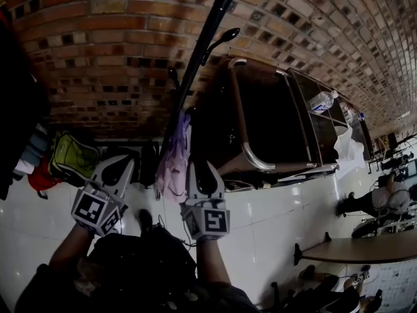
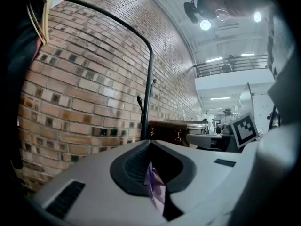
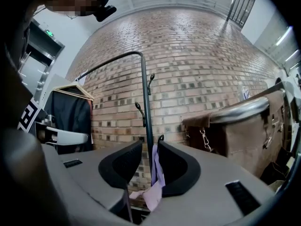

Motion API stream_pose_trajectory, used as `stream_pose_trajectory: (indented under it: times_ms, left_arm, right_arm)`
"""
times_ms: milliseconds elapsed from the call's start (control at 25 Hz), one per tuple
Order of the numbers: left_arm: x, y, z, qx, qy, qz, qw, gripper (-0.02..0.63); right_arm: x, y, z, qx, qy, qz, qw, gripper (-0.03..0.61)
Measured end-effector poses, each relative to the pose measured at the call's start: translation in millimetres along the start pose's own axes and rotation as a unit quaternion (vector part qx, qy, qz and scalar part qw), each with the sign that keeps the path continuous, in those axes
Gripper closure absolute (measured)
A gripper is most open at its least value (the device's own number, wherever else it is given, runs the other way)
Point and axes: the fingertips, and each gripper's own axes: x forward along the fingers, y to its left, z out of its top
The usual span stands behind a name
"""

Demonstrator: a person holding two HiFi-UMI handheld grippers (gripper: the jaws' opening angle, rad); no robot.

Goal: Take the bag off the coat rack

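The lilac fabric bag (image 1: pixel 174 166) hangs beside the black coat rack pole (image 1: pixel 202 44), below its hooks and between my two grippers. My left gripper (image 1: pixel 120 165) is shut, and in the left gripper view (image 2: pixel 150 149) a fold of the bag (image 2: pixel 155 186) is pinched between its jaws. My right gripper (image 1: pixel 202 169) stands open. In the right gripper view (image 3: pixel 149 148) the bag (image 3: pixel 155 180) lies against the right jaw, with a gap to the left one. The rack pole (image 3: pixel 146 108) rises just behind it.
A brick wall (image 1: pixel 111 57) is behind the rack. A brown case with a metal rail (image 1: pixel 242 119) stands to the right, and a green backpack (image 1: pixel 71 158) and dark clothes (image 1: pixel 16 109) to the left. A table (image 1: pixel 355 248) and a seated person (image 1: pixel 386 199) are at far right.
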Motion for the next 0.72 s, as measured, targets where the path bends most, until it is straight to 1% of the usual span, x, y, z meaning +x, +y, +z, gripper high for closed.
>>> stream_pose_trajectory:
  times_ms: [120,240,480,720]
  left_arm:
    - [14.0,8.2,-4.0,-0.002,0.002,0.010,0.9999,0.588]
    - [26.8,15.3,-8.3,-0.002,0.006,0.019,0.9998,0.587]
    - [53.3,34.5,-19.1,-0.006,0.011,0.036,0.9993,0.588]
    - [81.4,48.2,-31.5,-0.013,0.019,0.045,0.9987,0.586]
  right_arm:
    - [26.1,-0.3,-17.8,0.000,0.025,0.020,0.999,0.431]
    - [54.3,-1.0,-39.3,-0.005,0.055,0.036,0.998,0.370]
    - [98.9,-7.0,-77.1,-0.013,0.096,0.055,0.994,0.364]
    - [129.2,-11.5,-102.3,-0.024,0.126,0.068,0.989,0.351]
